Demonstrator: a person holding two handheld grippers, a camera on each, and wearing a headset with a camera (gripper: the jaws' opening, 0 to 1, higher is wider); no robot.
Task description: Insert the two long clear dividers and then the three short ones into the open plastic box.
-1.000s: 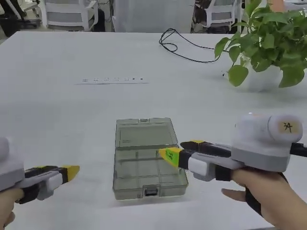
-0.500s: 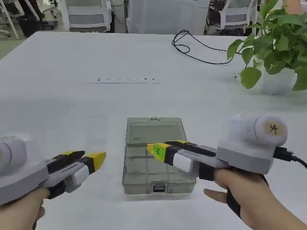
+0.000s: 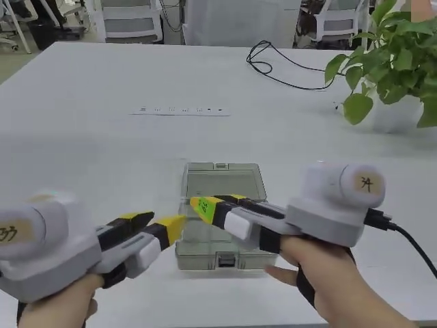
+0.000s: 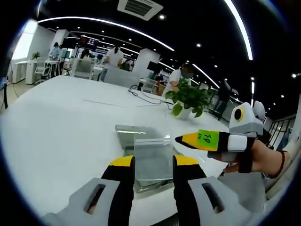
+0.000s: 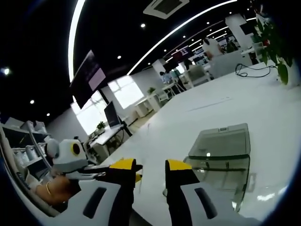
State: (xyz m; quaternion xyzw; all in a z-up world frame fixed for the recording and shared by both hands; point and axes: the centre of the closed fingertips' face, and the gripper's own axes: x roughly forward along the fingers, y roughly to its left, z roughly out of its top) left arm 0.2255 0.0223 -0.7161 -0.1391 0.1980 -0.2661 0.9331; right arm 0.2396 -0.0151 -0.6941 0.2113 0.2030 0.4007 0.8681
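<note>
The clear grey plastic box [image 3: 222, 179] lies open in the middle of the white table, its lid flat behind it and its latch [image 3: 225, 260] at the near edge. My left gripper [image 3: 156, 224] is open just off the box's front left corner, nothing between its yellow tips. My right gripper [image 3: 208, 206] hovers open and empty over the box's left part. In the left gripper view the box [image 4: 151, 157] sits between my left gripper's [image 4: 154, 162] jaws, and the right gripper [image 4: 207, 140] reaches in from the right. The right gripper view has the box [image 5: 221, 153] right of my right gripper [image 5: 150, 165].
A thin pale strip [image 3: 181, 111] with small dark marks lies farther back on the table. A potted green plant [image 3: 386, 61] stands at the back right, and a black cable [image 3: 287, 68] loops beside it. Another cable [image 3: 403, 239] trails from the right gripper.
Both grippers have closed in on the box: the left one moved right to its front left corner, the right one moved left over it. The head camera shifted as well.
</note>
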